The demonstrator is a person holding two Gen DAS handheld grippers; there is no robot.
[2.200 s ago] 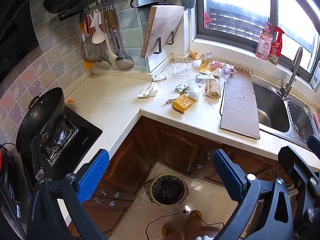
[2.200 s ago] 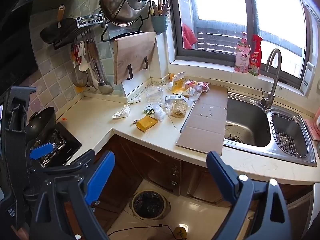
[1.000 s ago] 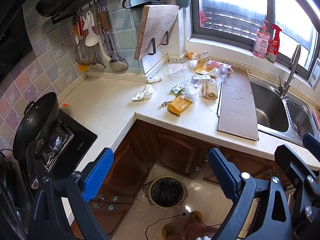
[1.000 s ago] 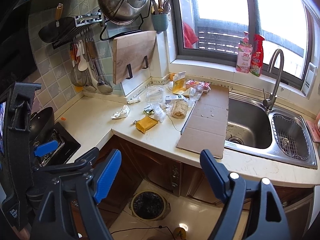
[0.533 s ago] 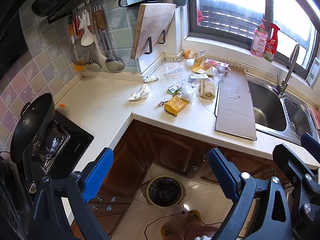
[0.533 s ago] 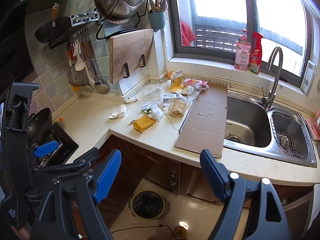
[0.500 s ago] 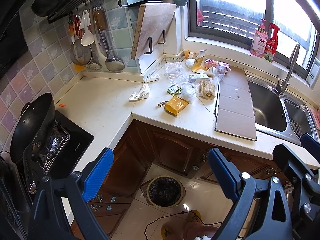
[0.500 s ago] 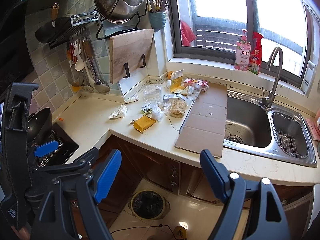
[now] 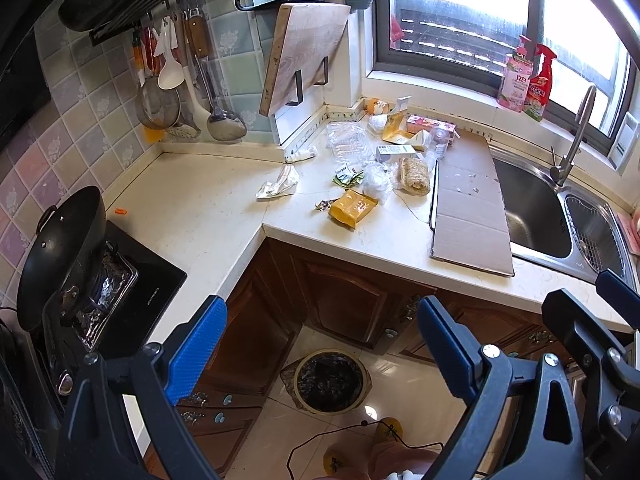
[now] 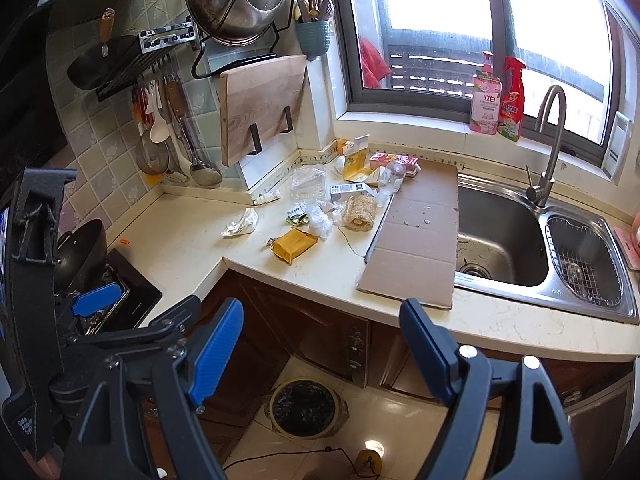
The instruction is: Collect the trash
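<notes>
While both claws hang wide open & empty over the floor, the trash pile on the counter (image 9: 208, 216) lies ahead & well apart: yellow packet (image 9: 352, 209) long axis diagonal, roughly dead ahead of left claw (image 9: 320, 340), ahead-left of right claw (image 10: 320, 340); bin (image 10: 303, 407) sits just below.

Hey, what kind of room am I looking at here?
A home kitchen, most likely. A steel sink with a tap sits under the window, a wok rests on a gas stove, and ladles and a cutting board hang on the tiled wall. Wrappers litter the countertop.
</notes>
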